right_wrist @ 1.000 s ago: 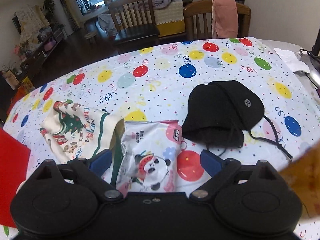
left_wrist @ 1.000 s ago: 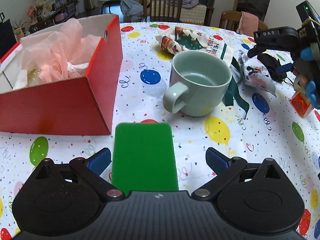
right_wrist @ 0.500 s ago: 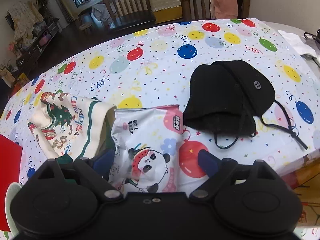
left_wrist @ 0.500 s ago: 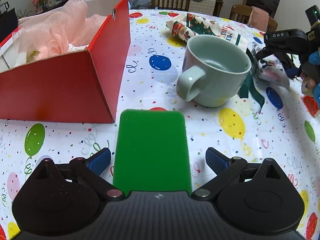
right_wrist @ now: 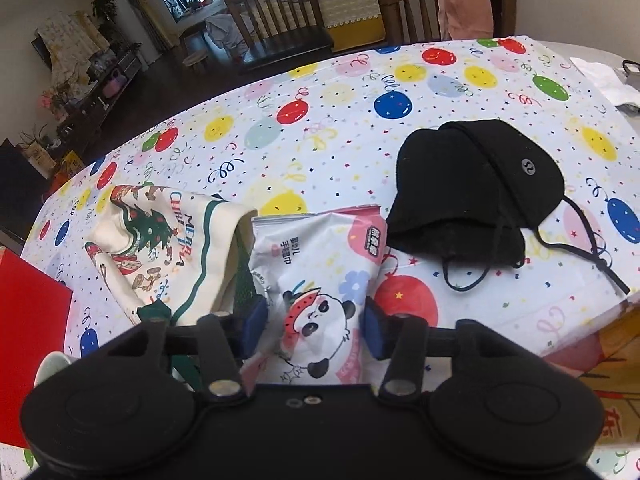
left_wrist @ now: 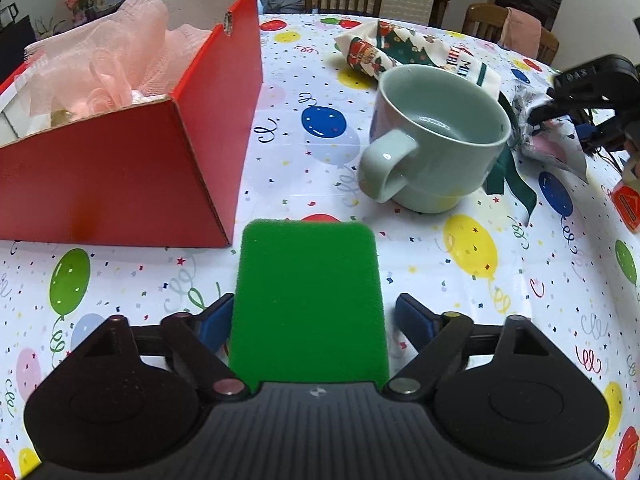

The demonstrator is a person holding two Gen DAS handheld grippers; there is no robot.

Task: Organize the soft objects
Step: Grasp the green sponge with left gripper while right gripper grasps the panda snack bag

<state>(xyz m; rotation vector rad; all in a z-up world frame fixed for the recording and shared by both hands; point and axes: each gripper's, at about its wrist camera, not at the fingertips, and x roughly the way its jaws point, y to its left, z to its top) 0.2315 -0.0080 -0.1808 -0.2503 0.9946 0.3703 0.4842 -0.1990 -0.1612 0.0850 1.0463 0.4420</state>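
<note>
A green sponge [left_wrist: 308,300] lies on the balloon tablecloth between my left gripper's [left_wrist: 310,322] fingers; the left pad touches it, the right pad stands slightly off. A red box [left_wrist: 152,152] with pink netting [left_wrist: 100,68] stands at left. My right gripper [right_wrist: 314,322] has closed its pads on a panda-print tissue pack [right_wrist: 316,272]; it also shows in the left wrist view [left_wrist: 556,144]. A Christmas cloth [right_wrist: 160,240] lies left of the pack, a black hat [right_wrist: 476,196] to its right.
A pale green mug [left_wrist: 436,140] stands beyond the sponge, right of the box. A small orange item [left_wrist: 626,208] lies near the right table edge. Wooden chairs [right_wrist: 280,12] stand beyond the table's far side.
My left gripper's fingers have narrowed around the green sponge as it moved forward. My right gripper has closed in on the tissue pack.
</note>
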